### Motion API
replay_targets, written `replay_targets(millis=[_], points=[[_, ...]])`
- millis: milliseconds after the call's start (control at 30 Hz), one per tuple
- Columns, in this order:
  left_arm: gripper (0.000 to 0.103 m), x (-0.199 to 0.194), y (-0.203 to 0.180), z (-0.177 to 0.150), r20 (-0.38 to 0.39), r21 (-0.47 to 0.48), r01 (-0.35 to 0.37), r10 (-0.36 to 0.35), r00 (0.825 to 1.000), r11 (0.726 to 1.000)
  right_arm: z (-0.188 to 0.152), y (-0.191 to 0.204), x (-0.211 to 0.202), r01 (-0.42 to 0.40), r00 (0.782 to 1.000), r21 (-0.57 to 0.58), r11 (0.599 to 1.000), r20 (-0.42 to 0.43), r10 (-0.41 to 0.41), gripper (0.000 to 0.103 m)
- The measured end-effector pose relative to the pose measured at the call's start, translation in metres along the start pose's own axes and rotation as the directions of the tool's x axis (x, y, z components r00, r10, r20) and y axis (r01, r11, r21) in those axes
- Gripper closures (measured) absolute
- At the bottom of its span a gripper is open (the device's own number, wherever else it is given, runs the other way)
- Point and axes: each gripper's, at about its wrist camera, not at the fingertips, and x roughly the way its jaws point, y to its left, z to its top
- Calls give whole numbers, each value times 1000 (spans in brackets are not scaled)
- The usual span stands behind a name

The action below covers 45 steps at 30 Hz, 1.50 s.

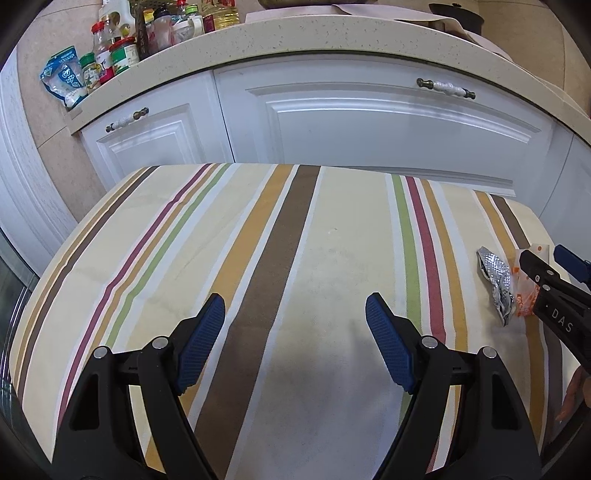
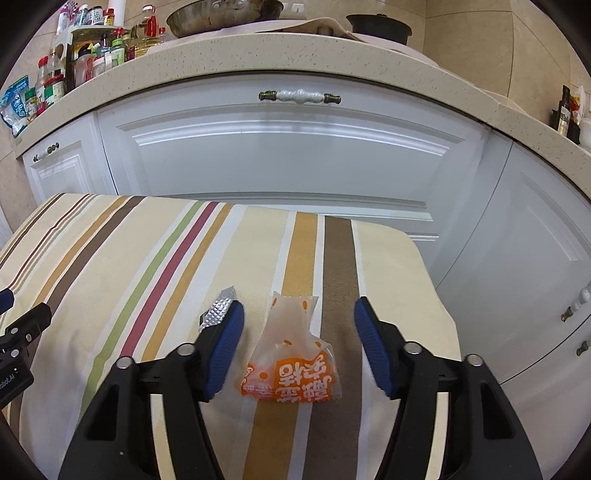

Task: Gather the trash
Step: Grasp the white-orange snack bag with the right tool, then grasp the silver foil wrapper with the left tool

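Observation:
An orange and clear snack wrapper (image 2: 291,360) lies on the striped tablecloth (image 2: 155,258), right between the fingers of my open right gripper (image 2: 299,314). A crumpled silver foil wrapper (image 2: 218,312) lies just left of it, partly behind the left finger. In the left wrist view the foil (image 1: 496,284) and the orange wrapper (image 1: 524,295) lie at the far right, with the right gripper (image 1: 546,258) over them. My left gripper (image 1: 295,310) is open and empty above the middle of the cloth (image 1: 221,240).
White cabinet doors (image 2: 295,155) stand right behind the table. A speckled countertop (image 1: 295,44) above them carries several bottles and jars (image 1: 110,48) at the left, a bowl (image 2: 221,16) and a dark pot (image 2: 380,24).

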Motion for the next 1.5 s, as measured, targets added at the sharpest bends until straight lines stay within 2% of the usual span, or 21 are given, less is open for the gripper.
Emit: replay_targets(millis=[67,133,200,400,833,1100,1333,1400,1467,1500], points=[[26,1,-2,0,-2,4,4,-4,1000,1000,-1,0,4,-12,1000,0,1000,-15,12,56],[26,1,-5,-1,-4,7,10,-10,1000,1000,-1,-2,6,-28,999,4,1000,-28,28,69],[26,1,-8,-1,-7,9,15,-15,1000,1000,-1,-2,6,-30,999,1,1000,-27,30,76],[26,-3,-27,-1,-4,28,48,-48,999,998,-4,-12,0,-23,1000,11,1000,-18,23,77],[26,-23,-96,-4,17,115,138,-141,990,984,-16,-55,-20,11,1000,57,998,1,-11,77],[26,-28,-119,-5,22,143,149,-154,988,978,-23,-77,-26,14,1000,91,996,10,-15,78],[26,-16,-131,-2,19,144,146,-150,988,979,-28,-86,-28,3,1000,117,993,14,-5,78],[32,-10,-134,-1,13,148,148,-151,988,978,-28,-88,-27,-4,1000,124,992,13,2,77],[51,-5,-136,-1,1,149,151,-153,988,977,-28,-88,-28,-5,1000,122,993,17,3,78],[56,-3,-137,-2,-5,147,156,-157,988,977,-27,-88,-27,-7,1000,121,993,17,4,78]])
